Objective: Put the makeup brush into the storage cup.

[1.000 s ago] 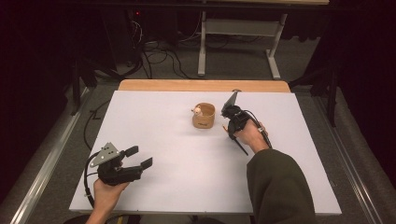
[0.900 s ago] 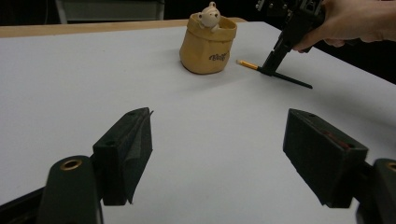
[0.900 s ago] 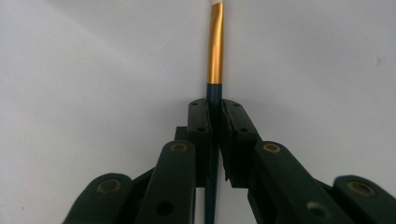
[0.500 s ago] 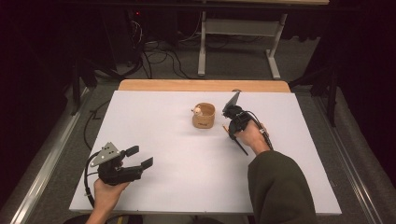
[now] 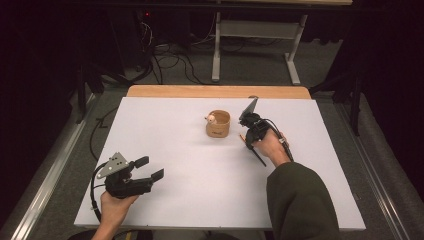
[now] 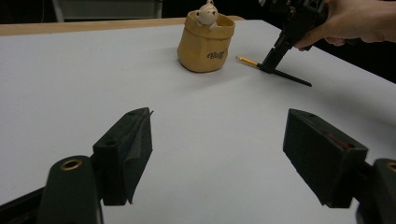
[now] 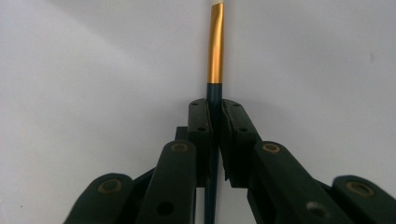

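High view: the right gripper [image 5: 248, 138] is planted tip-down on the white table [image 5: 165, 125], just right of the tan pen holder [image 5: 218, 124]. Its jaws are clamped on a slim dark pencil [image 5: 258, 156] that lies flat on the surface. The pencil's long axis runs diagonally, its gold end toward the holder and its dark length trailing back under the hand. The right hand [image 5: 270, 146] grips the tool from behind, wrist raised and forearm angled in from the lower right. The left gripper [image 5: 148, 169] sits near the front left edge, well apart from both items, so the right hand is plainly the nearer.

Left gripper view: this tool's two jaws stand wide apart with nothing between them, pointed across the table at the holder [image 6: 206, 43]. A small figure [image 6: 206, 13] rests at the holder's rim. The pencil's gold end points toward the holder's base.

Right gripper view: the pads are pressed together on the pencil shaft [image 7: 215, 95]; the gold band [image 7: 215, 44] extends straight ahead. Judged next: lift, upend, and carry left to the holder's mouth.
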Demonstrator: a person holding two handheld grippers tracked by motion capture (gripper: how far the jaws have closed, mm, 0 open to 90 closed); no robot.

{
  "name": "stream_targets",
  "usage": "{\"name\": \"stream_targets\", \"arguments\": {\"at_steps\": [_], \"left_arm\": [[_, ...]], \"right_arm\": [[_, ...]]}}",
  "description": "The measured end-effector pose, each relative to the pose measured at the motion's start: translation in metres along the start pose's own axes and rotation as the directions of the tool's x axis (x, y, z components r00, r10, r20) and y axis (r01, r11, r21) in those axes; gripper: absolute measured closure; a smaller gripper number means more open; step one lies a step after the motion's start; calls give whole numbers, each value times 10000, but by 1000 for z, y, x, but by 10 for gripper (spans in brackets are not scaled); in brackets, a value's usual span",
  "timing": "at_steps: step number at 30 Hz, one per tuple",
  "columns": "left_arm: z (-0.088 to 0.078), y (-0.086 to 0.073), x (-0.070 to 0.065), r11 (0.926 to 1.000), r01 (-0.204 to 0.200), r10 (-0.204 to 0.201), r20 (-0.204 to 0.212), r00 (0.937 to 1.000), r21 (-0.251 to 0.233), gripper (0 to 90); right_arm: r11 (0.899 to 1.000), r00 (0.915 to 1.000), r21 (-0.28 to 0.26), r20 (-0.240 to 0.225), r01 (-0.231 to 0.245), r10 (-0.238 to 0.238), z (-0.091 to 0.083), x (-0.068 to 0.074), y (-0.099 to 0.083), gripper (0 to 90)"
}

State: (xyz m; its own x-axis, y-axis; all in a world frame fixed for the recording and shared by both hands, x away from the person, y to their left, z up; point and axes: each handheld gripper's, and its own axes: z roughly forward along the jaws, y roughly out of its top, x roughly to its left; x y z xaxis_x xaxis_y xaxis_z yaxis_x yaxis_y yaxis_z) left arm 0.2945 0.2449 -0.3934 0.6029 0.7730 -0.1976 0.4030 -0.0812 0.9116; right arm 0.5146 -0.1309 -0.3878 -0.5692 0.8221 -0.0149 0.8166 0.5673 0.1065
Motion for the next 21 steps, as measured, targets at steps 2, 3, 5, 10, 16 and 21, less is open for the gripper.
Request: {"name": "stream_targets", "arguments": {"at_steps": [2,3,5,10,16,21], "left_arm": [[0,0,0,10000,6,-6,-23,10000,-2,243],[-1,-1,0,10000,38,-38,-36,10000,-12,243],[-2,0,1,10000,64,-64,-34,10000,-65,243],[0,0,-1,10000,-26,26,-24,10000,33,243],[-2,-1,0,10000,49,-50,-55,10000,-36,243],[0,0,-1,10000,4,-4,-30,10000,-4,243]], "right_arm": [[10000,10000,-83,55,38,-38,-2,-2,-1,854],[9999,10000,-124,83,-21,22,-2,-3,-2,854],[9998,10000,-182,66,-1,2,-5,-5,-5,854],[9992,10000,-398,43,34,-32,-10,-7,-10,855],[9981,10000,-614,-5,23,-24,-15,-6,-13,855],[9978,10000,-666,-46,-80,77,-18,-5,-14,855]]}}
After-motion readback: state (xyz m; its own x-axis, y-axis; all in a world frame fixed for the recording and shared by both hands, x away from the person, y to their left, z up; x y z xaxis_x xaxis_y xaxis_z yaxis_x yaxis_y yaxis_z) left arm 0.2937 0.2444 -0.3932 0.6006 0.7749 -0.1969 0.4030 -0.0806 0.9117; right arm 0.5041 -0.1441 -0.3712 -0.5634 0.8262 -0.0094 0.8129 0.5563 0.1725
